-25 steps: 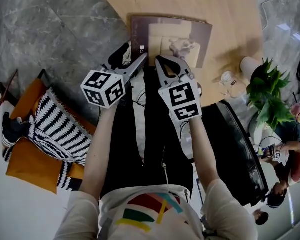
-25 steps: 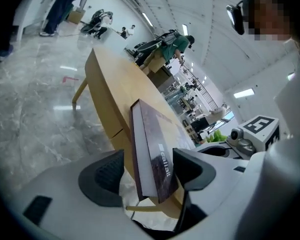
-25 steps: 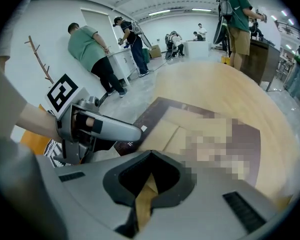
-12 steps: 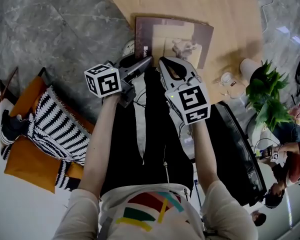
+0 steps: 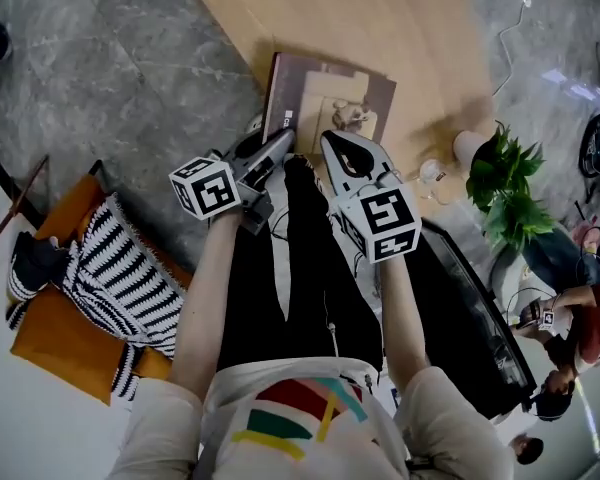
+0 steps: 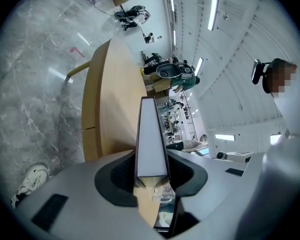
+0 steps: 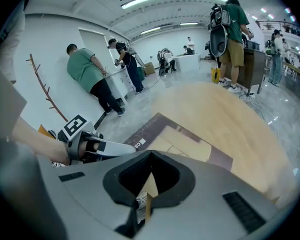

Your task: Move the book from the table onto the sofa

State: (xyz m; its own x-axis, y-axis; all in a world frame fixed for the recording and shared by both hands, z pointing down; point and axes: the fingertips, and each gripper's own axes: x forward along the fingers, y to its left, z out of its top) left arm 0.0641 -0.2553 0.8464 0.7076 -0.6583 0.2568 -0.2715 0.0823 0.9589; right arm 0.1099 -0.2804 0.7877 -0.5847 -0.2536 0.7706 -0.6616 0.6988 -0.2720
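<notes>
A brown-covered book [image 5: 320, 93] lies at the near edge of the wooden table [image 5: 380, 18]. My left gripper [image 5: 285, 140] holds its near left corner. In the left gripper view the white page block [image 6: 151, 134] stands edge-on between the closing jaws, with the pads against both covers. My right gripper [image 5: 332, 140] is at the book's near edge, just to the right. In the right gripper view the cover [image 7: 190, 139] runs in under the jaws, which are nearly together on its thin edge. The other gripper [image 7: 97, 146] shows at the left there.
The orange sofa cushion [image 5: 60, 343] with a striped blanket [image 5: 120, 268] is at the lower left on the grey floor. A green plant [image 5: 505, 183], a white cup [image 5: 468, 148] and a glass [image 5: 430, 173] stand right of the book. A black seat [image 5: 470, 298] is at my right.
The left gripper has rolled and its jaws have closed on the book's corner. Both hands have risen a little at the book's near edge.
</notes>
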